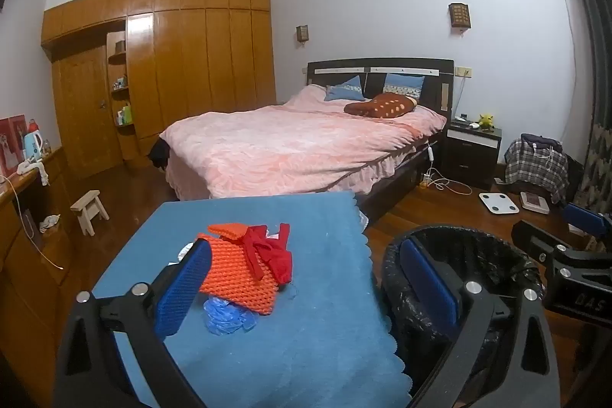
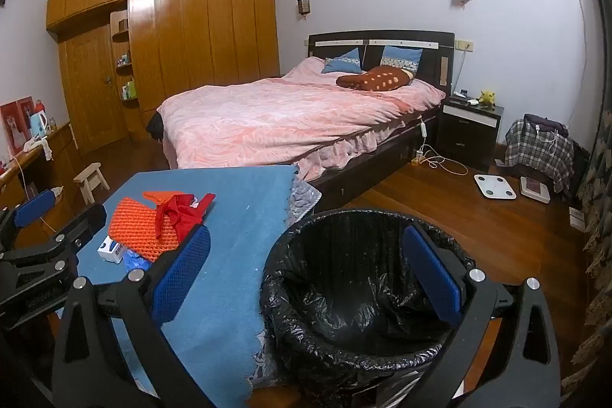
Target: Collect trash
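On a table under a blue cloth [image 1: 329, 331] lies a small heap: an orange woven foam sheet [image 1: 237, 270], a red ribbon-like scrap [image 1: 271, 251] on top of it, and a crumpled blue plastic piece [image 1: 227, 318] below. The right wrist view also shows a small white box [image 2: 113, 249] beside the orange sheet [image 2: 141, 220]. My left gripper [image 1: 306, 285] hovers open over the heap, holding nothing. My right gripper [image 2: 306, 276] is open above a bin with a black liner [image 2: 344, 293], right of the table. Each gripper shows in the other's view: right [image 1: 558, 228], left [image 2: 59, 213].
A bed with a pink cover [image 1: 298, 144] stands just behind the table. A small wooden stool [image 1: 90, 211] is on the floor to the left, beside a long wooden desk [image 1: 23, 217]. A white scale [image 2: 495, 186] and a nightstand [image 2: 468, 132] sit at the right.
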A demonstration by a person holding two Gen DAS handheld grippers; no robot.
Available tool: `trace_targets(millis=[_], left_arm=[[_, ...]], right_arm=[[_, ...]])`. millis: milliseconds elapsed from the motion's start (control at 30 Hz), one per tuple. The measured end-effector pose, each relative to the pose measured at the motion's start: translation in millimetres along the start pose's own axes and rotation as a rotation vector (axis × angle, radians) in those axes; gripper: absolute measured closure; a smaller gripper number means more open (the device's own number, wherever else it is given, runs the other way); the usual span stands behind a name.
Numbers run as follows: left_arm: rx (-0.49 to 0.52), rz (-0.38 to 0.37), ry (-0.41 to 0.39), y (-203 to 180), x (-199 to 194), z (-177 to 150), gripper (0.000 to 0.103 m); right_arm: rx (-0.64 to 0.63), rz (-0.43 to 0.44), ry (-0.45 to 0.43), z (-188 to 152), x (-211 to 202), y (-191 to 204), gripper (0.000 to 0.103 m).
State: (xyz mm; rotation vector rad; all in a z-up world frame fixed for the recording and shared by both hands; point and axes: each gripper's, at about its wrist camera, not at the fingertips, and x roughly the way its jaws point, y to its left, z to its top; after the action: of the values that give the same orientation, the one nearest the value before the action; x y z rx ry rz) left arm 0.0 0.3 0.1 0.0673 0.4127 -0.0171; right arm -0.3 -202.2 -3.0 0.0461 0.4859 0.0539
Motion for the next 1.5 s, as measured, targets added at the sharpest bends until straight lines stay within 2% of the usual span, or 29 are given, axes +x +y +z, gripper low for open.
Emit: trace_targets(millis=[1500], left_arm=[[-0.005,0.000,0.002,0.1,0.1,0.1,0.006]], right_arm=[[0.011,0.002,-0.001,-0.4,2.3,1.5,0.005]])
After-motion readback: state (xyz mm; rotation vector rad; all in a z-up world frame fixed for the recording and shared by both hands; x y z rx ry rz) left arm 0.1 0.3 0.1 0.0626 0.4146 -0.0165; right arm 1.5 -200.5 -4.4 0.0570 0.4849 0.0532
